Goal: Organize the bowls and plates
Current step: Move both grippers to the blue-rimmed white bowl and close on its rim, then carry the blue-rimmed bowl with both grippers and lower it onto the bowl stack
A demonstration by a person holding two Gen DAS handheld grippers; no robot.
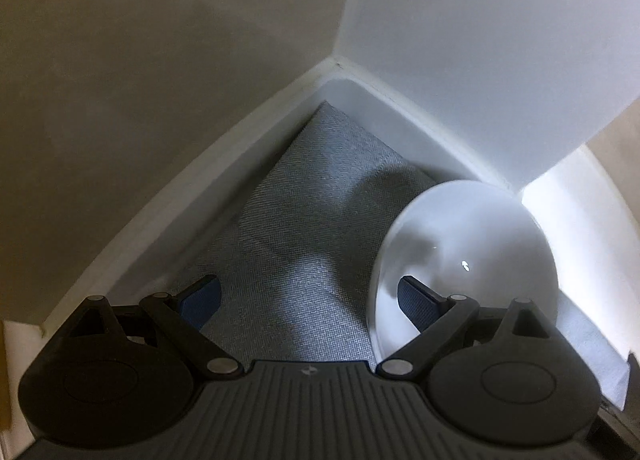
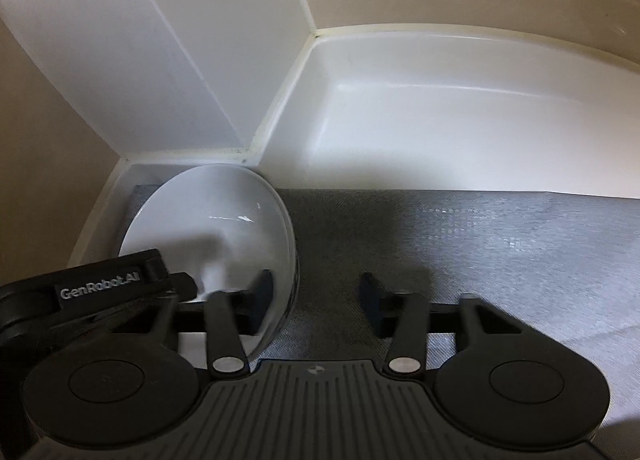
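Right wrist only: left gripper (image 2: 224,292) casing.

A glossy white bowl (image 2: 208,219) at the lower left of the right wrist view carries pale glints and a soft grey shadow inside; in the left wrist view it sits at lower right. Under it lies a grey mat (image 1: 304,195) with a fine woven herringbone texture, mottled by darker shadow patches, inside a white tray (image 2: 420,115) whose walls shine faintly. The walls (image 1: 140,59) behind are cream-beige, a white panel (image 1: 480,39) fills the upper right of the left view, and the left gripper (image 1: 308,300) and right gripper (image 2: 316,292) are matte black with dark blue pads (image 1: 416,300), silver rivets and ribbed grey bodies.
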